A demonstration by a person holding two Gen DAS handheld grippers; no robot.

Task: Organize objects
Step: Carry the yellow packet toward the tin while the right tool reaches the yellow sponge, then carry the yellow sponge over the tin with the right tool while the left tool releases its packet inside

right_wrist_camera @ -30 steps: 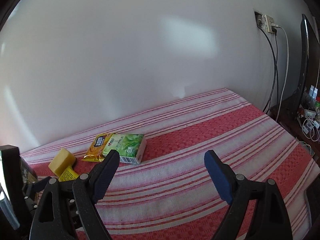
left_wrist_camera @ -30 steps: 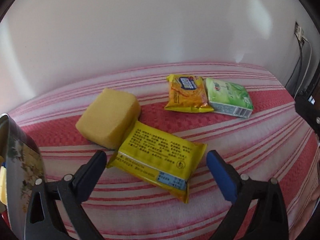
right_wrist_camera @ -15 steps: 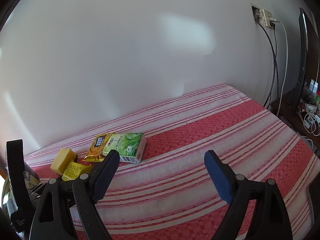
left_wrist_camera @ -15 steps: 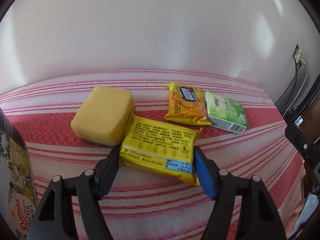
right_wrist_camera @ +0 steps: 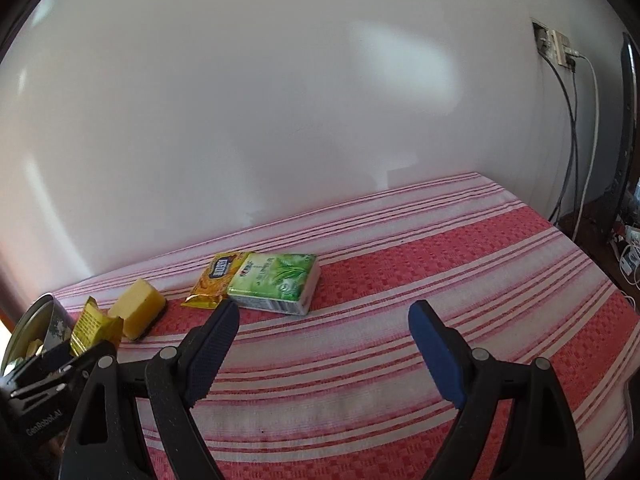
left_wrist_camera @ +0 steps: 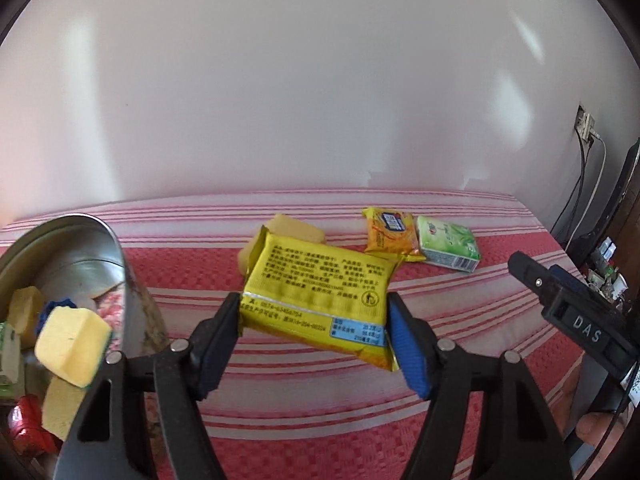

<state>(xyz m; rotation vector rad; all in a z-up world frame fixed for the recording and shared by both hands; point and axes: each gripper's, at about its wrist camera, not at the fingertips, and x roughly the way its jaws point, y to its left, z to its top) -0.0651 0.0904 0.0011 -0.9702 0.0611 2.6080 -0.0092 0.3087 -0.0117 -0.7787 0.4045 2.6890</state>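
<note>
My left gripper (left_wrist_camera: 314,320) is shut on a yellow snack packet (left_wrist_camera: 316,292) and holds it in the air above the red striped cloth (left_wrist_camera: 360,420). The same yellow snack packet (right_wrist_camera: 90,326) shows at the far left of the right wrist view. Behind it a yellow sponge (left_wrist_camera: 296,230) lies on the cloth, with an orange snack packet (left_wrist_camera: 390,230) and a green tissue pack (left_wrist_camera: 448,242) to its right. My right gripper (right_wrist_camera: 324,344) stands open over bare cloth, nothing between its fingers; the green tissue pack (right_wrist_camera: 276,282) lies just beyond it.
A round metal tin (left_wrist_camera: 100,248) at the left holds sponges and several small items. A white wall runs behind the table. Cables and a wall socket (right_wrist_camera: 560,48) hang at the right, with cluttered shelves (left_wrist_camera: 608,268) past the table's right edge.
The left gripper closed on the yellow packet and lifted it off the cloth, swinging left so the open tin came into view. The right gripper stayed in place, open.
</note>
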